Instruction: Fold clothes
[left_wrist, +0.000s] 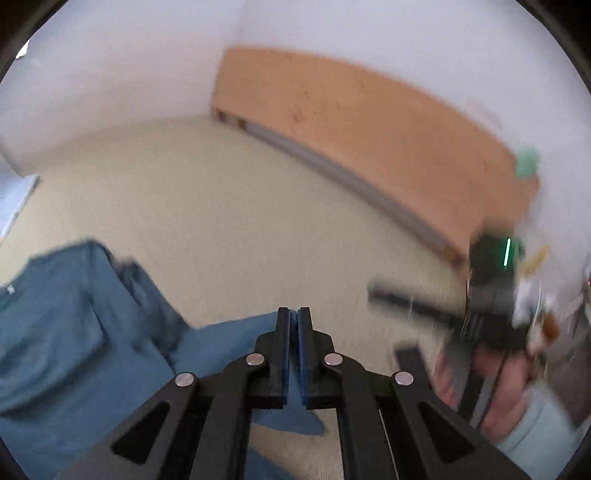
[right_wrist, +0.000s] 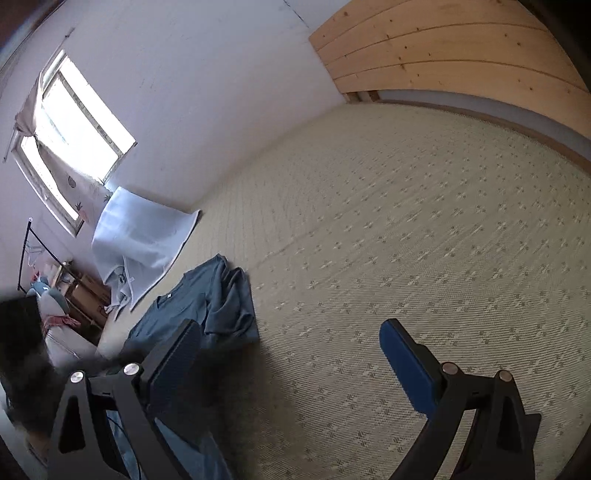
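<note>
White walls (right_wrist: 221, 74), bright window (right_wrist: 74, 122) — patterned beige mat (right_wrist: 406, 221), pine headboard (right_wrist: 443, 48).

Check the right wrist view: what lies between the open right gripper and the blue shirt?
Only bare patterned mat separates the right gripper from the blue shirt; the right wrist view shows it.

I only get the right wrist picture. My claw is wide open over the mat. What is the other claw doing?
Observer: The left gripper is shut, with blue cloth showing between its pads. It looks pinched on an edge of the blue shirt.
Operator: Is my claw in its picture?
Observer: Yes. The right gripper shows blurred at the right edge of the left wrist view, with the hand holding it.
Operator: What is that hand wearing?
Observer: A pale blue sleeve at the wrist.
</note>
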